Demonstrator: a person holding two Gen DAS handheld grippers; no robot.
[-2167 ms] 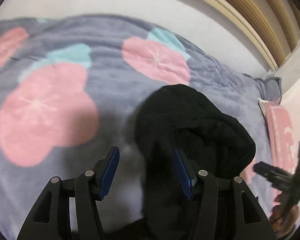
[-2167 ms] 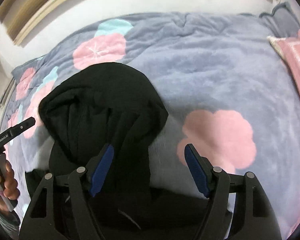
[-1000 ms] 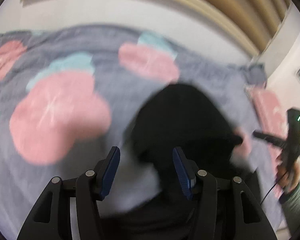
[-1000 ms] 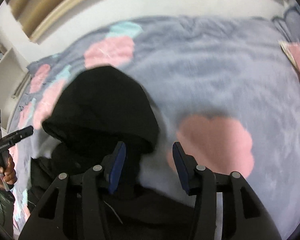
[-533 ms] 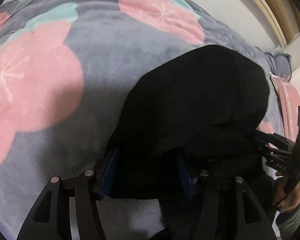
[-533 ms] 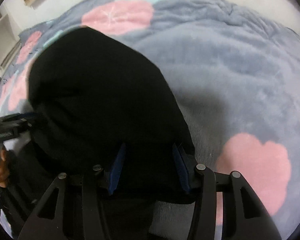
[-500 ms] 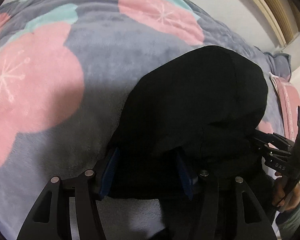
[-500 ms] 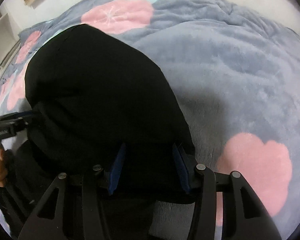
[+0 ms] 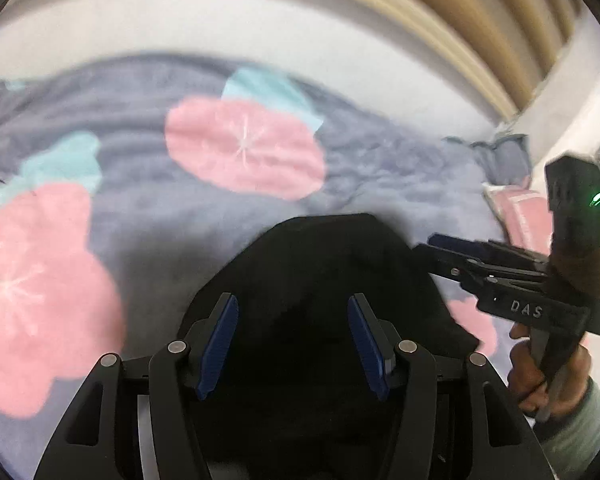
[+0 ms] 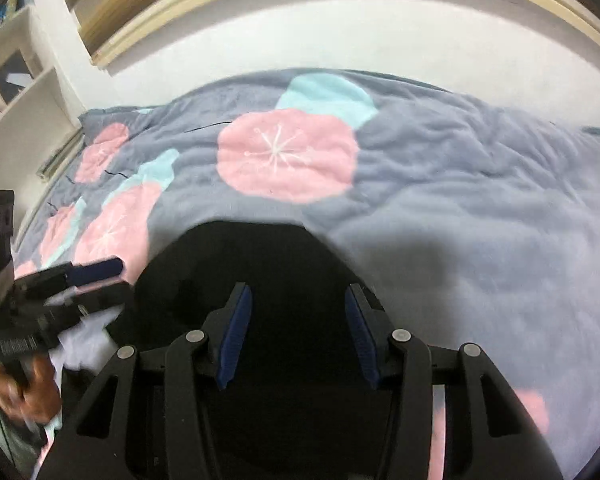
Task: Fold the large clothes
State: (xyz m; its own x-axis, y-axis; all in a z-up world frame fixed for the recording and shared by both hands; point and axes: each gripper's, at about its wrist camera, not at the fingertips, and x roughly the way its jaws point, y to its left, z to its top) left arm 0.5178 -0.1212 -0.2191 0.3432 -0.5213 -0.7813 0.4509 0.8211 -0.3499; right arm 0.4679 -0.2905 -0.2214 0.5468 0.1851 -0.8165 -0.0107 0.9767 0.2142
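Note:
A black hoodie (image 9: 320, 264) lies on a grey blanket (image 9: 160, 208) printed with pink flowers, its hood end showing a flat top edge. My left gripper (image 9: 292, 340) hangs over it, jaws apart, blue pads bare, black cloth filling the gap below them. In the right wrist view the hoodie (image 10: 260, 264) also lies under my right gripper (image 10: 296, 336), which stands the same way, slightly narrower. Each tool appears in the other's view: the right gripper (image 9: 432, 246) at the cloth's right edge, the left gripper (image 10: 112, 276), blurred, at its left edge.
The blanket (image 10: 460, 200) spreads wide beyond the hoodie up to a white wall. A pink pillow (image 9: 524, 216) lies at the far right. White shelves (image 10: 20, 92) stand at the left. A person's hands (image 9: 540, 380) hold the tools. Something white (image 10: 88, 344) shows beside the hoodie.
Half a second ago the hood bulged up close around both pairs of fingers, hiding the pads. Now it lies lower and flatter and the pads are bare. Both views show more wall.

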